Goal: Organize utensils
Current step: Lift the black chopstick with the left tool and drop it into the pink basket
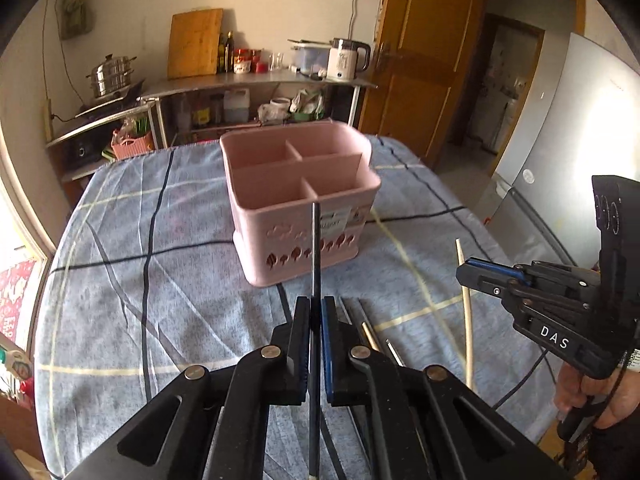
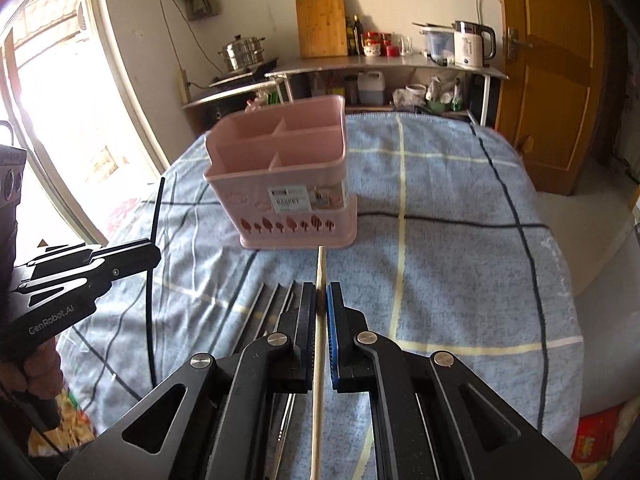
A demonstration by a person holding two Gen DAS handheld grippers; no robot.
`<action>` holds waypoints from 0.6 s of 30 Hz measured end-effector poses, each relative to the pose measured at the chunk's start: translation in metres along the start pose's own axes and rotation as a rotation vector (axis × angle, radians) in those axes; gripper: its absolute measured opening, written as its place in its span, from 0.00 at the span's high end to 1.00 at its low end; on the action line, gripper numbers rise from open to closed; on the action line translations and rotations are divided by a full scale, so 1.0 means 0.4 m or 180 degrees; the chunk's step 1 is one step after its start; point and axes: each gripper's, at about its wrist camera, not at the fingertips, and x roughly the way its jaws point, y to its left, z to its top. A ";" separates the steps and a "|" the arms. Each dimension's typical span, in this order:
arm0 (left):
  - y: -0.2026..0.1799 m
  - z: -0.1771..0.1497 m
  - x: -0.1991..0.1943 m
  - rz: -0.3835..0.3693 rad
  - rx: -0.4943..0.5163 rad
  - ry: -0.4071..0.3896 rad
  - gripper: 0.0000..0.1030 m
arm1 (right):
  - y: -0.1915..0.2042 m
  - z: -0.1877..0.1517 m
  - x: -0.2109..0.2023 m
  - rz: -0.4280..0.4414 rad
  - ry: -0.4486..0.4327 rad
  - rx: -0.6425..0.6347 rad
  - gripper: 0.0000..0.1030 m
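A pink utensil caddy (image 1: 300,184) (image 2: 280,168) with several empty compartments stands on the blue plaid tablecloth (image 1: 160,300) (image 2: 460,260). My left gripper (image 1: 316,306) (image 2: 154,254) is shut on a black chopstick (image 1: 315,248) (image 2: 157,212), held above the cloth with its tip pointing toward the caddy. My right gripper (image 2: 320,292) (image 1: 464,276) is shut on a pale wooden chopstick (image 2: 320,268) (image 1: 467,320), also lifted off the table. Several more chopsticks (image 1: 360,316) (image 2: 272,300) lie on the cloth below both grippers, partly hidden by the fingers.
A metal counter (image 1: 256,80) behind the table carries a kettle (image 1: 346,58), a cutting board (image 1: 194,42) and bottles. A steel pot (image 1: 110,76) sits on a stove at the left. A wooden door (image 1: 420,60) and a grey fridge (image 1: 580,140) stand on the right.
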 end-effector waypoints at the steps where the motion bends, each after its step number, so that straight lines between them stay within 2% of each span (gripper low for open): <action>1: 0.001 0.008 -0.007 -0.0009 -0.0001 -0.0021 0.95 | 0.002 0.009 -0.010 0.0000 -0.0035 -0.0016 0.95; 10: 0.006 0.072 -0.084 -0.0091 0.0008 -0.0236 0.96 | 0.016 0.072 -0.089 0.0019 -0.0322 -0.0116 0.95; 18: 0.015 0.152 -0.123 -0.0164 -0.0010 -0.0361 0.96 | 0.030 0.135 -0.119 0.0038 -0.0530 -0.0214 0.95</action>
